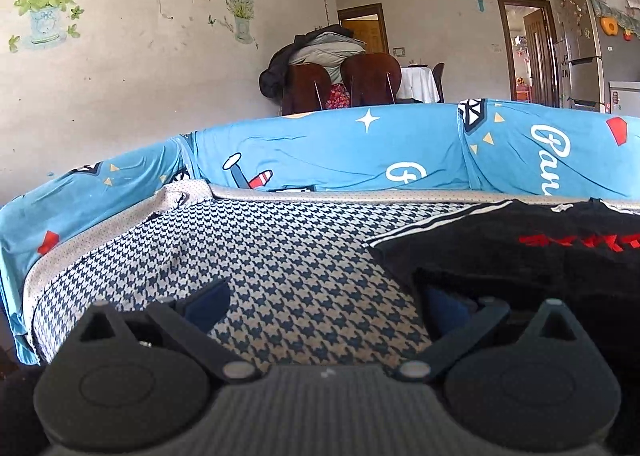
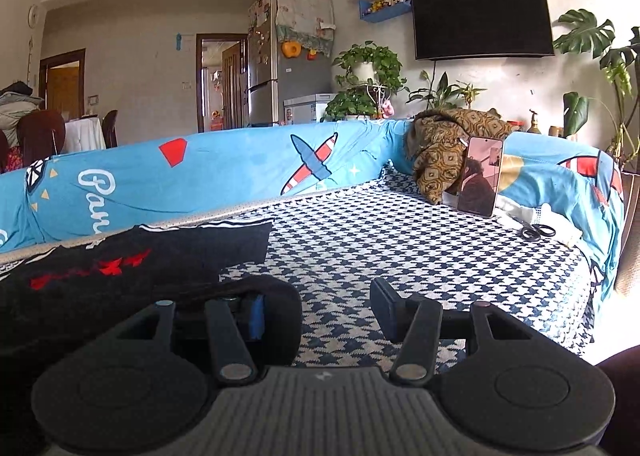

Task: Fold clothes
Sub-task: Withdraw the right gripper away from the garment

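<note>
The left gripper (image 1: 326, 304) sits low over the sofa seat with its jaws spread wide. Its left finger (image 1: 208, 302) stands over bare houndstooth cover, while its right finger (image 1: 444, 306) is tucked in at the near left edge of the black garment (image 1: 520, 260), with dark cloth lying over and around it. Whether cloth actually lies between the jaws cannot be told; nothing is pinched, since the gap is wide.

The right gripper (image 2: 320, 308) mirrors this. Its jaws are also wide apart, its left finger (image 2: 256, 314) buried under a fold of the same black cloth, its right finger (image 2: 386, 310) over the bare houndstooth seat cover (image 2: 400, 224).

So the garment lies between the two grippers: to the right of the left one, to the left of the right one, each at one near corner or edge. The garment spreads away from both toward the blue sofa back (image 1: 360, 152), its white-striped sleeves running out sideways along the seat, and its red print (image 2: 96, 270) facing up. Its long spread, as far as these views show, runs side to side across the seat, parallel to the sofa back. Neither gripper is clearly nearer.

Judging from this, closing each gripper on its edge calls for sliding the inner finger under the hem. The layers there look doubled, which fits either a partly folded or merely rumpled garment.

Farther right, a phone (image 2: 480, 176) leans upright and scissors (image 2: 538, 232) lie well clear.
</note>
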A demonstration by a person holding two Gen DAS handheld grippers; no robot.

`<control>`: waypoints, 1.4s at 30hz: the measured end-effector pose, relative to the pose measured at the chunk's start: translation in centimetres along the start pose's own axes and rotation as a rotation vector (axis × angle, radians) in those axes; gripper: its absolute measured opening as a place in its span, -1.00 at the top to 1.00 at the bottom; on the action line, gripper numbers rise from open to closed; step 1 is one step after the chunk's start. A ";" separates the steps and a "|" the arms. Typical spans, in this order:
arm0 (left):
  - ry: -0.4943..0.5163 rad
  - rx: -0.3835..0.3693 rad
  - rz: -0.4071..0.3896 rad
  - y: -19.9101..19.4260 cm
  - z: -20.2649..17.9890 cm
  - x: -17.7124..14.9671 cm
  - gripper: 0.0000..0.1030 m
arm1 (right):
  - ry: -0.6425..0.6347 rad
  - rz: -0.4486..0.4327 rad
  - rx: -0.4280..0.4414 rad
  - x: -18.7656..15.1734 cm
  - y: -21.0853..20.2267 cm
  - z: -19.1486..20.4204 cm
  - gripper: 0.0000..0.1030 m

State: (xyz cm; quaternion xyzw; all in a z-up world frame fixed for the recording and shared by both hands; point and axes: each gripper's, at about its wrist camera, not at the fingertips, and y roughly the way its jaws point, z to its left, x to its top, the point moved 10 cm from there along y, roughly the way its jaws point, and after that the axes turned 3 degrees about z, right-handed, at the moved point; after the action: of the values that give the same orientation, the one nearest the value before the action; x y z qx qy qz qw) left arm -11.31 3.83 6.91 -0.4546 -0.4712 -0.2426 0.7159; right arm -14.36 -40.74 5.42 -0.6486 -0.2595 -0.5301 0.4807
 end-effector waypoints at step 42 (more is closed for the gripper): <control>-0.082 -0.120 0.159 -7.2 3.0 -1.4 -1.00 | 0.010 0.210 0.171 -4.1 -4.2 -1.4 -0.71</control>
State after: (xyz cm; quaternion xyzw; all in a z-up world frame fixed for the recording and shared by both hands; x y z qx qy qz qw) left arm -18.87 2.97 9.13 -0.5422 -0.4471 -0.1938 0.6845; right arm -19.77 -39.61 3.01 -0.6263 -0.2317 -0.4560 0.5883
